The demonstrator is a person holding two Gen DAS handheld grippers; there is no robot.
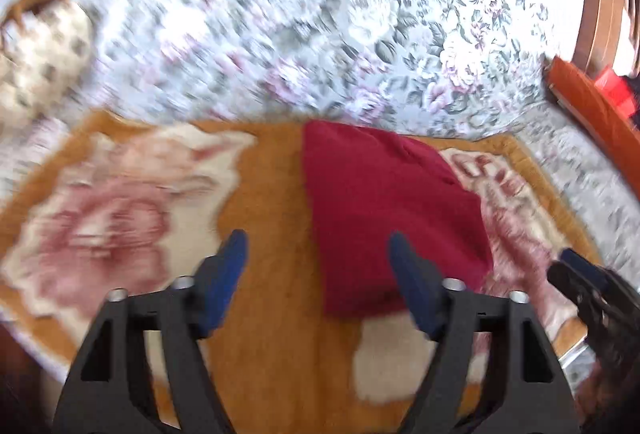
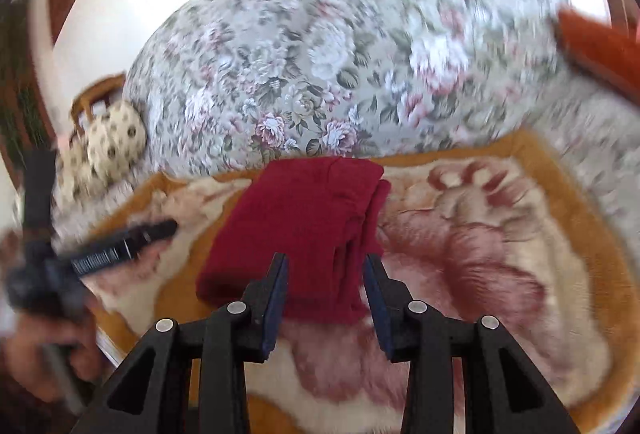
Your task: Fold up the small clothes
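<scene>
The dark red garment (image 2: 304, 234) lies folded into a compact rectangle at the middle of the frame, on an orange rose-patterned blanket (image 2: 500, 234) over the floral bedspread (image 2: 320, 73). Both tongs are released and hold nothing: the left tongs (image 1: 318, 254) stand wide above the blanket, and the right tongs (image 2: 326, 274) are parted partway over the garment's near edge. The stacked layers at its right side look loose (blur makes this uncertain), so a fingertip brushing them on the way out could drag the fold open.
</scene>
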